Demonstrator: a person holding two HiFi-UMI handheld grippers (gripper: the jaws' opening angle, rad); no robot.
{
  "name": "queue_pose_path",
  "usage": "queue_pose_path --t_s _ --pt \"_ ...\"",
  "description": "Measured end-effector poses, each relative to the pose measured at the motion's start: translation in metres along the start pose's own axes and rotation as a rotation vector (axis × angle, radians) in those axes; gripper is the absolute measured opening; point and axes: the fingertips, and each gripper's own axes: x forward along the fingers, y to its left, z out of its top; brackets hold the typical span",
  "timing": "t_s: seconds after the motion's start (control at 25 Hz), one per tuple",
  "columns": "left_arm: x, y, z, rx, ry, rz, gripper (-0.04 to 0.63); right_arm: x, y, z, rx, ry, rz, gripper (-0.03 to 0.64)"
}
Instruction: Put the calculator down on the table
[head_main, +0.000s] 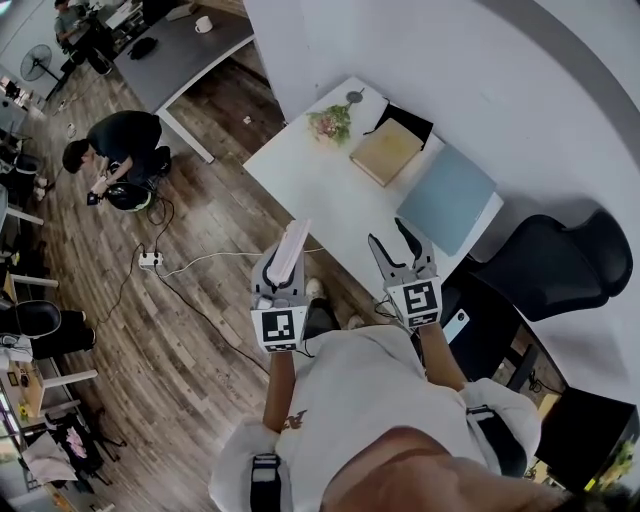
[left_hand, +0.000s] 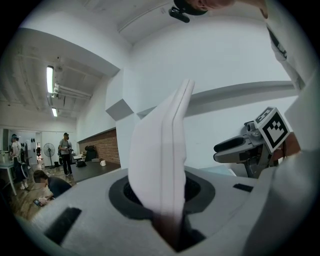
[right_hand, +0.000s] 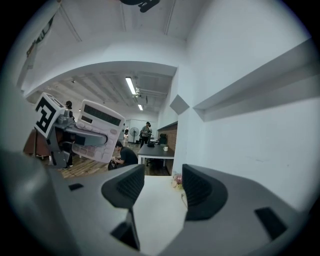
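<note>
Only right gripper view shows calculator (right_hand: 97, 134) keys; left gripper (head_main: 283, 272) pinches it; right gripper (head_main: 390, 238) gapes empty.

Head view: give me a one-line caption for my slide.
Left gripper holds a white calculator near the white table; right gripper open and empty.

Left hand-held gripper (head_main: 283, 268) clamps the calculator (head_main: 293, 243); right hand-held gripper (head_main: 388, 235) jaws apart, empty

Nothing legible in view. The calculator (right_hand: 97, 132), clamped in my left hand-held gripper (head_main: 283, 262), shows keys and a display strip, print too small to read. My right hand-held gripper (head_main: 388, 235) and the left bear square markers (head_main: 279, 327): patterns only, no letters.
</note>
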Motion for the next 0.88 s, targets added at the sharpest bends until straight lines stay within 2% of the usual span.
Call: queue_pose_path --t_s 0.52,0.88 --pt "0.06 0.079 -0.006 -0.01 -0.022 -0.151 0.109 0.077 0.007 0.022 -0.005 0.047 -0.143 0.238" --pt "0.102 0.119 -0.024 -0.032 -0.023 -0.285 0.109 0.115 0.009 0.018 -0.001 0.109 -0.268 0.238"
